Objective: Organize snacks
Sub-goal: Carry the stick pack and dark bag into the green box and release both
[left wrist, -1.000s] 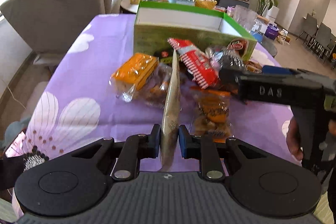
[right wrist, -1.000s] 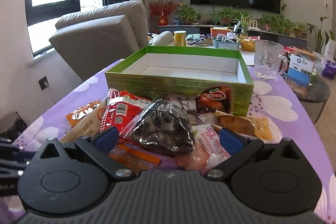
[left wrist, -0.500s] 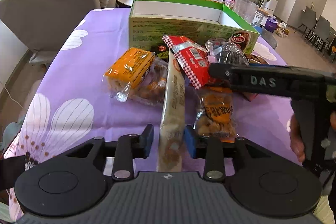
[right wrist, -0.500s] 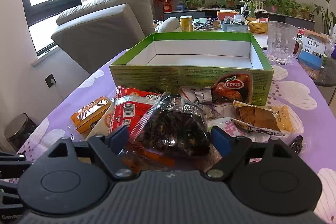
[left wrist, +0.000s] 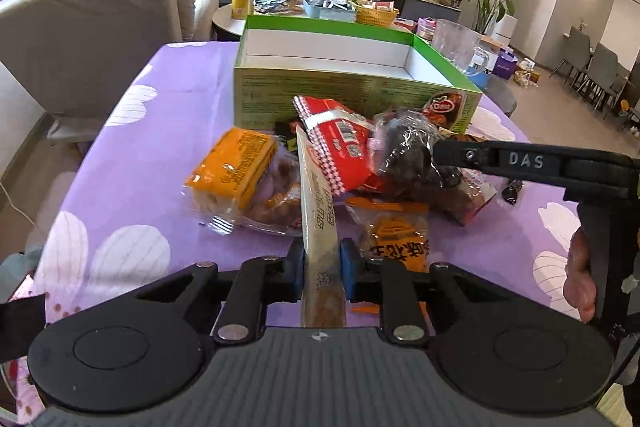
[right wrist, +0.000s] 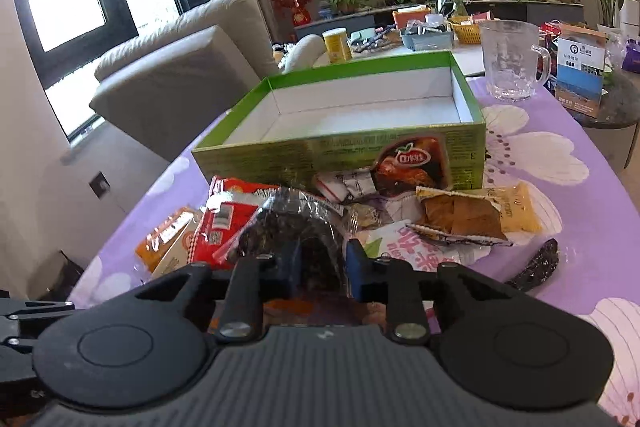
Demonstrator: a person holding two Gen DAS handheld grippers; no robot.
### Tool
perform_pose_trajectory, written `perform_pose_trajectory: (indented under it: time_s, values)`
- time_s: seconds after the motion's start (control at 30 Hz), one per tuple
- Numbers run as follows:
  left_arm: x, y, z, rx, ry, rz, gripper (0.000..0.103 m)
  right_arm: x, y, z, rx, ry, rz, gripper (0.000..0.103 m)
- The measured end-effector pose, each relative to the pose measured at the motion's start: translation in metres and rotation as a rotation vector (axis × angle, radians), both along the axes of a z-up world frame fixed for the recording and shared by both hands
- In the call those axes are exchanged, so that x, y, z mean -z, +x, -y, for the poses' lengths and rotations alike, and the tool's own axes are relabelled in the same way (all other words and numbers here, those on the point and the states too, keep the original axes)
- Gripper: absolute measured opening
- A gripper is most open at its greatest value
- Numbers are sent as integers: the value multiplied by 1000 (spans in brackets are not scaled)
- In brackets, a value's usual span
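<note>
My left gripper [left wrist: 322, 267] pinches a long beige snack packet [left wrist: 318, 211] standing on its edge. My right gripper [right wrist: 320, 263] closes around a clear bag of dark snacks [right wrist: 292, 227]. The other packets lie piled on the purple cloth: an orange one [left wrist: 234, 167], a red one [left wrist: 340, 143], a yellow cracker pack [right wrist: 476, 215]. Behind them sits the green box [right wrist: 340, 151], open, white inside.

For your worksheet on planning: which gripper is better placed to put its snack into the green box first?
Right gripper: shut on the dark packet, nearer the box.
</note>
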State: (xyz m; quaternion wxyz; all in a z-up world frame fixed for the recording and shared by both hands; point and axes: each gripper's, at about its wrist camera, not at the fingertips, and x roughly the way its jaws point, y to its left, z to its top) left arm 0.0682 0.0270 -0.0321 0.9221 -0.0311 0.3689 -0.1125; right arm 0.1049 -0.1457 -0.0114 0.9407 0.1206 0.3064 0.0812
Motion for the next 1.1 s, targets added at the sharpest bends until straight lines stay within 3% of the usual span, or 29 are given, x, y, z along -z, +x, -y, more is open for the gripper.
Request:
perform_pose_trajectory:
  time_s: [0.03, 0.07, 0.1, 0.17, 0.27, 0.37, 0.6, 0.73, 0.93, 0.97, 1.1]
  values:
    - [0, -1, -1, -7, 3, -1, 17, 0, 0, 1, 9, 6, 4, 40]
    - [0, -1, -2, -12, 2, -1, 17, 1, 0, 1, 12, 8, 0, 56]
    - [0, -2, -3, -13, -1, -2, 17, 2, 1, 1, 5, 9, -3, 81]
    - [-1, -4, -4, -12, -1, -2, 17, 3, 1, 0, -17, 4, 15, 103]
    - [-1, -5, -5, -14, 5, 0, 17, 2, 5, -4, -69, -64, 29, 103]
    - [-3, -5, -5, -17, 3, 0, 17, 4, 10, -3, -119, -65, 10, 103]
    - [-4, -5, -6, -29, 9, 5, 17, 14, 19, -19, -170, -73, -28, 103]
    - [-5, -7, -9, -42, 7, 6, 17, 18, 21, -28, -157, -140, -16, 102]
    - [-14, -11, -13, -44, -2, 40, 17, 11, 5, -26, -206, -172, 9, 74]
    - [-17, -11, -13, -42, -2, 51, 17, 9, 1, -24, -199, -180, 18, 61]
    - [-28, -13, -11, -39, -4, 86, 17, 2, -5, -17, -186, -149, 47, 56]
